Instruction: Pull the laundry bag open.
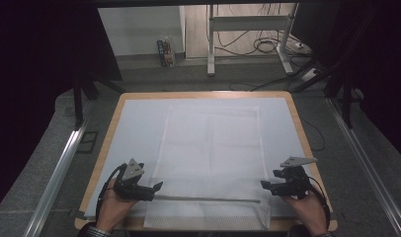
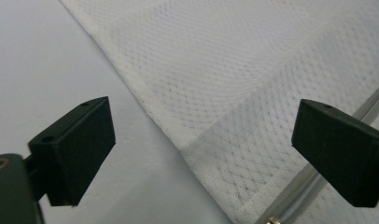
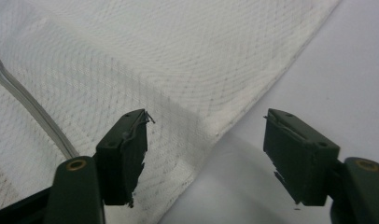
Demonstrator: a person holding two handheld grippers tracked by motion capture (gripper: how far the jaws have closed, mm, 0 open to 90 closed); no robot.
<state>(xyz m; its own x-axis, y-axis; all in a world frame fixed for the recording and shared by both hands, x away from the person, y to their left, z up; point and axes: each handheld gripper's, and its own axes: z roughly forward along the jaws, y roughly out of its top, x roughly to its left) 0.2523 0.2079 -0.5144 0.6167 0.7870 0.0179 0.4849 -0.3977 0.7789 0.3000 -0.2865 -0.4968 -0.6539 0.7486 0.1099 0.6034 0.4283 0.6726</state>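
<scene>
Left gripper (image 1: 158,186): jaws wide, nothing clamped; mesh bag (image 1: 211,158) edge lies between and below jaws, grey zipper (image 1: 208,199) by right jaw. Bag flat on bench (image 1: 105,163), folded near end. Right gripper (image 1: 264,185): jaws wide, empty; bag's corner edge beneath gap, zipper beyond left jaw.

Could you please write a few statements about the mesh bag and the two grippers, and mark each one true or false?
1. The white mesh bag lies flat on the table. True.
2. The left gripper is clamped on the bag. False: its jaws stand open, with nothing pinched.
3. The right gripper is open at the bag's edge. True.
4. A grey zipper runs across the bag's near end. True.
5. The bag is red. False: it is white.
</scene>
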